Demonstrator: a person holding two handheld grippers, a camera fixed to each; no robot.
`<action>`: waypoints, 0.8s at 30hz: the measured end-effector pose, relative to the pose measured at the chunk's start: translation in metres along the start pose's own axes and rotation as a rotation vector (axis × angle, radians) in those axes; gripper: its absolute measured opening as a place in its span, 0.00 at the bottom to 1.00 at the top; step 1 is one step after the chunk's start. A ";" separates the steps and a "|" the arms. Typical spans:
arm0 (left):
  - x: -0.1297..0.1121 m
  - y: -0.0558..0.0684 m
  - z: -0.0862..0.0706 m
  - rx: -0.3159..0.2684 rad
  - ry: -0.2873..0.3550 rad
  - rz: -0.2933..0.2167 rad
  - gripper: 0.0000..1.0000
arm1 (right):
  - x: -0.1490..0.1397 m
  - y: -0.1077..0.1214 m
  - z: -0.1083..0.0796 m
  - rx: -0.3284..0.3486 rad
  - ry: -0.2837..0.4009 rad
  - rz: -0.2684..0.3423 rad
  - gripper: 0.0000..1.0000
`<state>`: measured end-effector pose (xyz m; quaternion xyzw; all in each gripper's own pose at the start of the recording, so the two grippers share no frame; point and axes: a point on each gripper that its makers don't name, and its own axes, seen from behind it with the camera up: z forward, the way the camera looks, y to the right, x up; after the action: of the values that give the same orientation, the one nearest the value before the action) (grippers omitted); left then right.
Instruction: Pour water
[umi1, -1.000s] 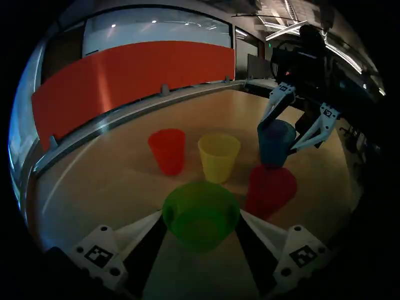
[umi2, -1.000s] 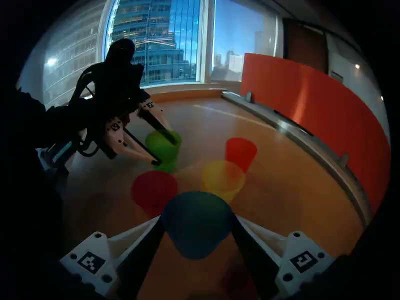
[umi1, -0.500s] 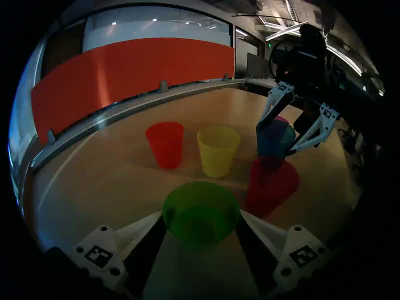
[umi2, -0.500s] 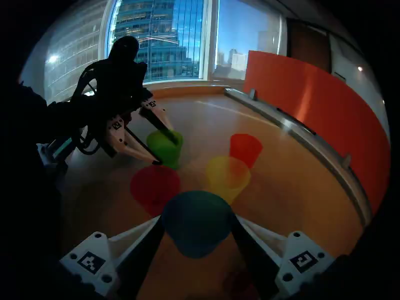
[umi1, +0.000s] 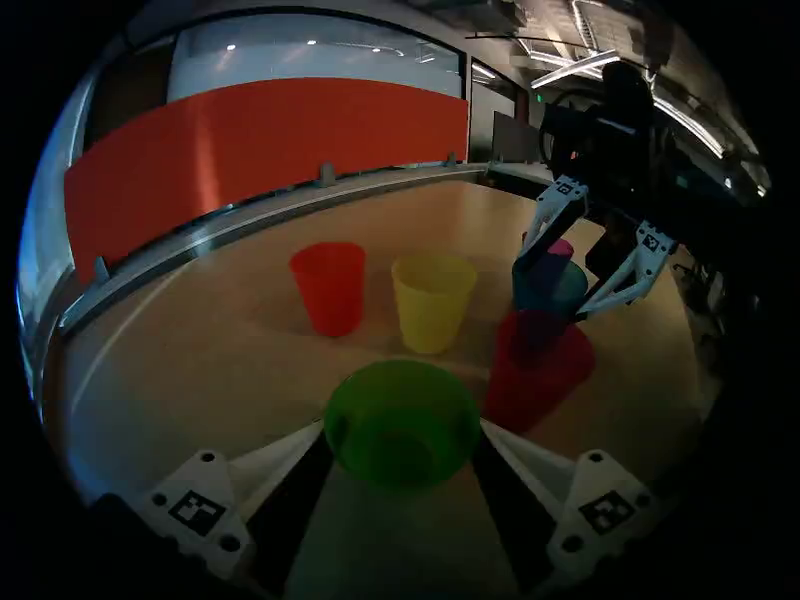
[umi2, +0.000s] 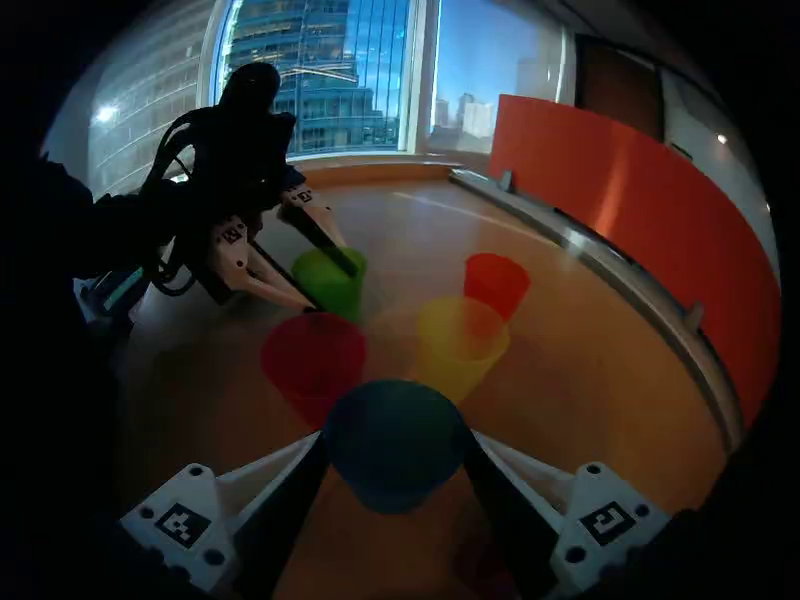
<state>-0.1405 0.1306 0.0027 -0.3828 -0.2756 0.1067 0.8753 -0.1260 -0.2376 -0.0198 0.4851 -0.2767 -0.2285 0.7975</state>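
My left gripper (umi1: 400, 432) is shut on a green cup (umi1: 402, 440), held low over the wooden table (umi1: 200, 350). Beyond it stand an orange-red cup (umi1: 328, 285), a yellow cup (umi1: 432, 300) and a dark red cup (umi1: 535, 368). Just behind the dark red cup, my right gripper (umi1: 548, 290) is shut on a blue cup (umi1: 550, 288) with something pink at its top. In the right gripper view the blue cup (umi2: 392, 440) sits between that gripper's fingers (umi2: 290, 480). The dark red cup (umi2: 312, 352), yellow cup (umi2: 460, 335), orange-red cup (umi2: 495, 282) and green cup (umi2: 328, 280) lie ahead.
An orange partition (umi1: 250, 140) on a metal rail borders the table's far side. Tall windows (umi2: 320, 80) stand behind the person's dark arm (umi2: 120, 230) holding the left gripper. Bare tabletop stretches left of the orange-red cup.
The blue cup in my right gripper has come in closer behind the dark red cup, and a pink spot now shows at its top. The green cup stays gripped.
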 end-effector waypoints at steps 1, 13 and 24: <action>0.000 0.000 0.000 0.000 0.000 0.004 0.87 | -0.001 0.000 0.000 0.000 0.000 0.002 0.93; -0.004 0.002 -0.002 -0.002 -0.003 0.015 0.97 | -0.006 -0.001 0.003 -0.007 0.001 0.004 0.94; -0.004 -0.001 -0.012 0.018 0.000 0.007 0.97 | -0.018 0.000 -0.004 -0.024 -0.019 -0.006 0.93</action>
<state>-0.1371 0.1210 -0.0042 -0.3757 -0.2731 0.1120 0.8785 -0.1366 -0.2242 -0.0250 0.4742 -0.2799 -0.2387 0.7999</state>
